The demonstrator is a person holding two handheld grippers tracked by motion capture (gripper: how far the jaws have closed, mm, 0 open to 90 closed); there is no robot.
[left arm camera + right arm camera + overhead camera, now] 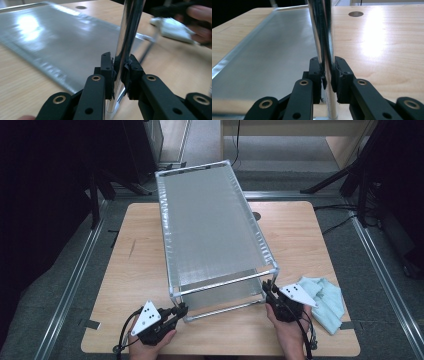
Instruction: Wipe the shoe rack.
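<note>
Both near legs of the rack [210,225] clamped: left gripper [180,310], right gripper [270,292]. Step: moving rack. Next: move the 2 hands together, keeping it level.

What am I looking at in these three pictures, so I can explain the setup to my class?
A person stands at a wooden table, a hand-held two-jaw tool in each hand. One picture looks down from above; the other two come from cameras riding on each tool. On the table stands a metal-framed rack with grey shelves, and a pale cloth lies beside it. The left gripper is clamped on the rack's near left post; the right gripper is clamped on its near right post.
</note>
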